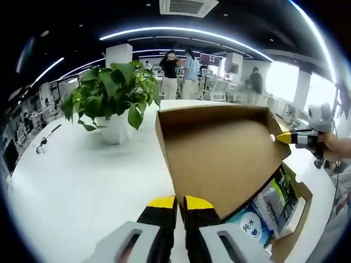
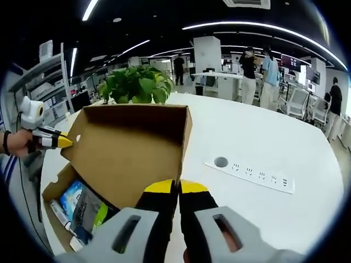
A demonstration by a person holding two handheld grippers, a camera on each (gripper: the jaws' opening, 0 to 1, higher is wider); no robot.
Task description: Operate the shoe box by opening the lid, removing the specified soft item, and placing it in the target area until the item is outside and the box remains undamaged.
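Shoe box point(image 1: 285, 219) on bench point(image 1: 82, 181), lid point(image 1: 219, 159) raised. Soft packs point(image 1: 274, 205) below lid, nearer left hand-held gripper point(image 1: 180, 204); both hand-held grippers pinched on lid edges, right hand-held gripper point(image 2: 175, 187) opposite.

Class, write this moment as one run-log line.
lid: raised, gripped by both grippers | left gripper: shut on lid | right gripper: shut on lid | soft packs: inside shoe box

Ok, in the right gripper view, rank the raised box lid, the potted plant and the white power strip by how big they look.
Largest to smallest as seen:
1. Box lid, nearest the camera, which inflates it.
2. White power strip and potted plant: these look about alike, the strip long and thin, the plant farther back, so I won't rank them.
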